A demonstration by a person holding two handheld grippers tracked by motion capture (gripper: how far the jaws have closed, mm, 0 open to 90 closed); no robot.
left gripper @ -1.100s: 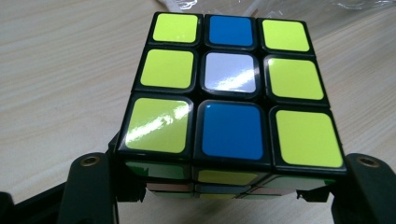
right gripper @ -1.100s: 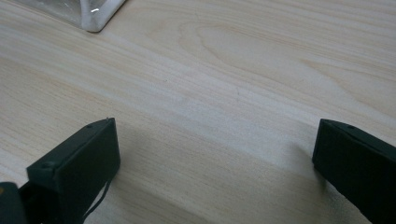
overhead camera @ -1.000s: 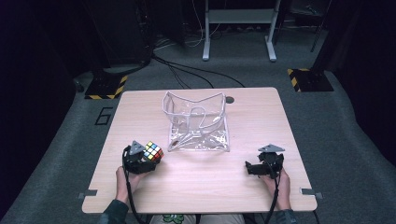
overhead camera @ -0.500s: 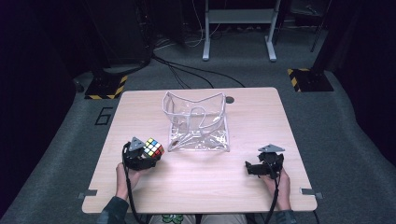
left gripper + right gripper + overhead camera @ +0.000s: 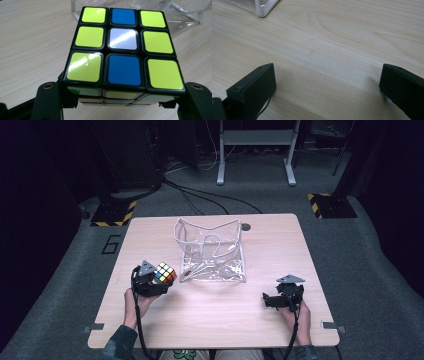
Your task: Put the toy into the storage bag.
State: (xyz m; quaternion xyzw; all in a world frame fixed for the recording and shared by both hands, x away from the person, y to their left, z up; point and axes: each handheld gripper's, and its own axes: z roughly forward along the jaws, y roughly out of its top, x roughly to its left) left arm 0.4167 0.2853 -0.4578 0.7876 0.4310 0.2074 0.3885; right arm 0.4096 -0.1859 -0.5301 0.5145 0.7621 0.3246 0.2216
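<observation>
- Left gripper [image 5: 156, 281] has the black-edged puzzle cube with coloured stickers [image 5: 165, 272] clamped between its jaws, over the near left part of the pale wooden table [image 5: 280, 245]
- In the left gripper view the cube [image 5: 123, 48] sits square between the two black jaws, top face yellow-green with two blue squares and a shiny silver-white centre
- The cube is just left of the clear plastic pouch with white edging [image 5: 212, 251], close to its front corner but apart from it
- The pouch stands open at mid-table, and a corner of it peeks in behind the cube in the left gripper view [image 5: 186, 12]
- Right gripper [image 5: 272, 300] rests low at the near right of the table, well apart from the pouch
- Its jaws stand wide apart in the right gripper view, bare wood between them, gripping nothing
- A white corner of the pouch [image 5: 263, 7] shows at the top left there
</observation>
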